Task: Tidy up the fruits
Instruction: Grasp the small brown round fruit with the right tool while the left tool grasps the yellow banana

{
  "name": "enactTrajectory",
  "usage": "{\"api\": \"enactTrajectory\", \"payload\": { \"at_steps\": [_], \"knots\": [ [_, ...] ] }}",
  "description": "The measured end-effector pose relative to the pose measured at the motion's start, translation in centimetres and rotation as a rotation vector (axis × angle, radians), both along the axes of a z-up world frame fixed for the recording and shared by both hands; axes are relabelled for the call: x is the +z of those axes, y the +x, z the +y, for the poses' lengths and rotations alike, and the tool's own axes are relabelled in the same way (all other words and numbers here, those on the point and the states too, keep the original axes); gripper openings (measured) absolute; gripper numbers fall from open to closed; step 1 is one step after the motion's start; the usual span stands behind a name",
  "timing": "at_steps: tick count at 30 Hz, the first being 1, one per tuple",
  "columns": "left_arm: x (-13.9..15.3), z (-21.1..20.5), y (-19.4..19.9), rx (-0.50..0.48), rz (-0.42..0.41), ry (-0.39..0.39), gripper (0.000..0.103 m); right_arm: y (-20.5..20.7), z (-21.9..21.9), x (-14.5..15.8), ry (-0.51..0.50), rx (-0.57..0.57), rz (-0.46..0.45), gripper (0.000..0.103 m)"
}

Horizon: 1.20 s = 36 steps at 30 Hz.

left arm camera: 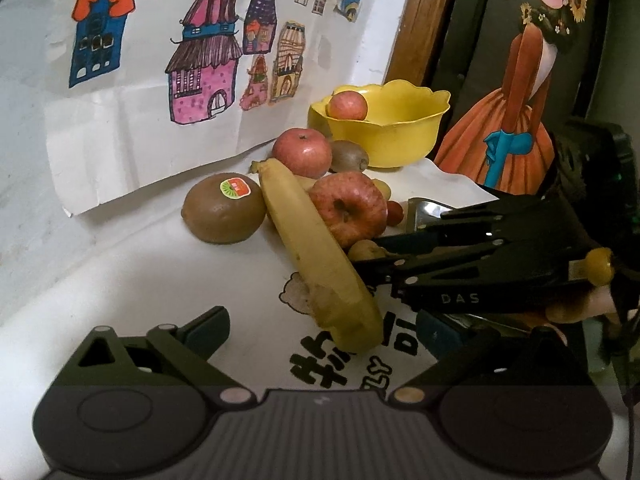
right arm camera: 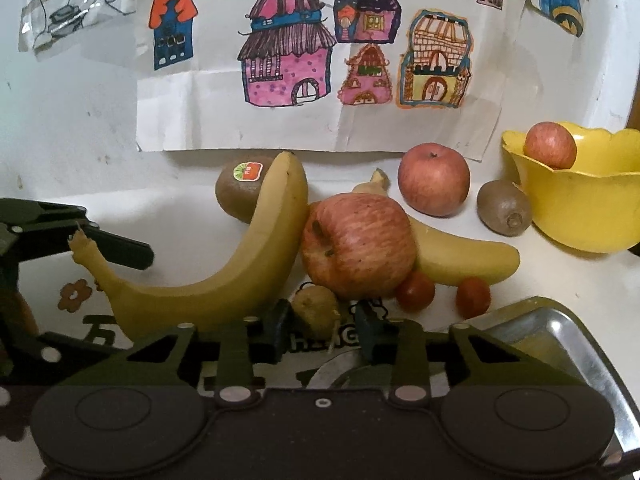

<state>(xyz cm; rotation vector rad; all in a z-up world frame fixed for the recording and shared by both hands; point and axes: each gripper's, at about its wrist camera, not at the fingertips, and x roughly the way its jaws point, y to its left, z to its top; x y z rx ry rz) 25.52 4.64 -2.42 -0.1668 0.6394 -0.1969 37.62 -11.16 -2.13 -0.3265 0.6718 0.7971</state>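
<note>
Right wrist view showed the right gripper [right arm camera: 323, 330] pinching a small yellow fruit [right arm camera: 316, 306] on the white table [right arm camera: 120, 200], below the big apple [right arm camera: 358, 244]. The left gripper [left arm camera: 324, 330] stood spread around a banana's [left arm camera: 316, 256] end. Another apple [right arm camera: 550, 146] sat in the yellow bowl [right arm camera: 584, 208].

Black plastic grippers [left arm camera: 320, 332], blue-grey finger pads [left arm camera: 208, 330], silver rivets at linkage joints, round discs on ribbed grey bodies. White "DAS" lettering on right gripper [left arm camera: 374, 264].
</note>
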Motion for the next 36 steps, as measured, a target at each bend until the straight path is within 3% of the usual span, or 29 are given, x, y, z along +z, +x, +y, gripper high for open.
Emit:
{"api": "enactTrajectory", "payload": {
  "at_steps": [11, 13, 19, 24, 32, 36],
  "knots": [
    [-0.1, -1.0, 0.8, 0.000, 0.008, 0.045, 0.075, -0.2, -2.5, 1.1, 0.085, -0.057, 0.005, 0.031],
    [-0.1, -1.2, 1.0, 0.007, 0.008, 0.051, 0.063, -0.4, -3.0, 1.6, 0.103, -0.066, 0.004, 0.031],
    [0.1, -1.6, 0.5, 0.001, 0.001, 0.043, 0.039, -1.8, -3.9, 2.4, 0.121, -0.078, -0.007, 0.031],
    [0.2, -1.2, 0.0, 0.026, -0.004, 0.018, 0.036, -3.4, -4.4, 2.7, 0.128, -0.086, -0.008, 0.031],
    [0.4, -0.9, -1.3, 0.034, -0.022, 0.043, 0.035, -5.4, -4.8, 3.1, 0.127, -0.068, -0.002, 0.031],
    [0.6, -0.9, -0.5, 0.069, -0.041, 0.035, 0.046, -5.7, -4.6, 2.7, 0.130, -0.057, 0.008, 0.031]
  ]
}}
